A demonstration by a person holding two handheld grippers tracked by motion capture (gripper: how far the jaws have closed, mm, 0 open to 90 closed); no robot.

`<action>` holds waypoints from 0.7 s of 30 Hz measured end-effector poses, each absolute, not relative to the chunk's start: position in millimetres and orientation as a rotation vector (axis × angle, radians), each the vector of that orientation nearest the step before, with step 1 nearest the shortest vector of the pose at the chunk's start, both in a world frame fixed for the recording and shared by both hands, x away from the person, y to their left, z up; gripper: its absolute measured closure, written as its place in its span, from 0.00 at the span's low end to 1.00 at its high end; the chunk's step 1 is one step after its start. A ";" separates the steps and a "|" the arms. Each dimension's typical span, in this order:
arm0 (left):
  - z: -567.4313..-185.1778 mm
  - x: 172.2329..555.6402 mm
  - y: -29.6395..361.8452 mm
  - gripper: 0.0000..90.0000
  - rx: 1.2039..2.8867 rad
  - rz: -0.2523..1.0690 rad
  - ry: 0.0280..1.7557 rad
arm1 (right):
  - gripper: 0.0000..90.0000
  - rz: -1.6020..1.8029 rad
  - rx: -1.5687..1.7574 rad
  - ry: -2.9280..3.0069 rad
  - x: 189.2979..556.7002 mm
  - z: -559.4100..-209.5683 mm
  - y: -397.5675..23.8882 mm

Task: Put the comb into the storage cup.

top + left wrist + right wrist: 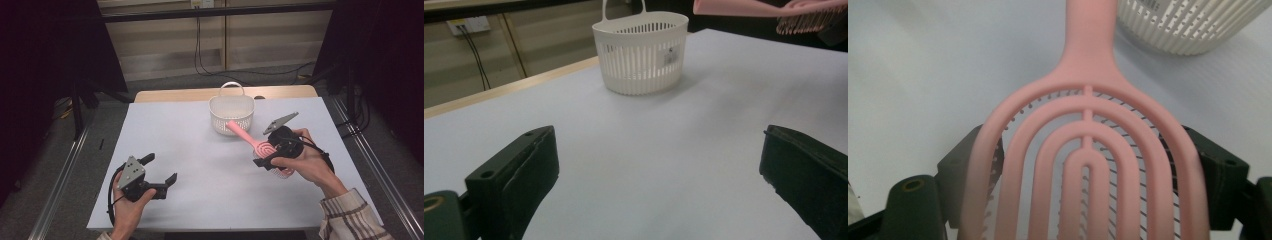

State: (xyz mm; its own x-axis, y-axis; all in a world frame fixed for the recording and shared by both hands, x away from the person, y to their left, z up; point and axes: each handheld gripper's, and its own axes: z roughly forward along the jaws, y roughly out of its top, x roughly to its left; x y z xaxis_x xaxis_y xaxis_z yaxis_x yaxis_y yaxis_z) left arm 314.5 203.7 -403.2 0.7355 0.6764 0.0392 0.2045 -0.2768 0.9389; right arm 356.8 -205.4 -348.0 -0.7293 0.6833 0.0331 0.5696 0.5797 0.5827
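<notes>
A pink vented hairbrush (pixel 242 133) is held above the table, its handle pointing toward a white slotted basket (pixel 231 114) at the back middle. My right gripper (pixel 270 152) is shut on the brush head, one jaw on each side edge. In the right gripper view the brush (pixel 1088 115) runs up between the jaws of the right gripper (pixel 1087 160), with the basket (pixel 1188 25) just beyond the handle. My left gripper (pixel 162 167) hovers at the front left, open with nothing in it. In the left gripper view the left gripper (pixel 656 140) faces the basket (pixel 641 55) and the brush (pixel 744 7).
The table (pixel 200 150) has a pale grey-white top with a wooden strip along its far edge. Metal rails run along both sides of it. Cables hang against the back wall.
</notes>
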 end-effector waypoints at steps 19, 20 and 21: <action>-393.4 334.5 173.5 0.03 1.937 0.512 0.573 | 0.22 0.861 0.925 2.676 345.1 -353.2 -195.4; -392.9 335.4 172.0 0.03 1.939 0.510 0.566 | 0.22 0.864 0.930 2.674 344.5 -353.3 -194.9; -391.9 336.6 170.6 0.03 1.945 0.511 0.560 | 0.22 0.863 0.926 2.676 344.0 -353.2 -194.1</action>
State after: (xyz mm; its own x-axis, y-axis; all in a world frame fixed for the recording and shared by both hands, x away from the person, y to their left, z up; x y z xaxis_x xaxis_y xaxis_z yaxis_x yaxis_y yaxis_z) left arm 336.6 170.6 -391.9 0.8030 0.5863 0.1070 0.1609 -0.3861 0.9083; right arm 344.0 -194.1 -353.2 -0.7896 0.6134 0.0179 0.5083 0.6373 0.5792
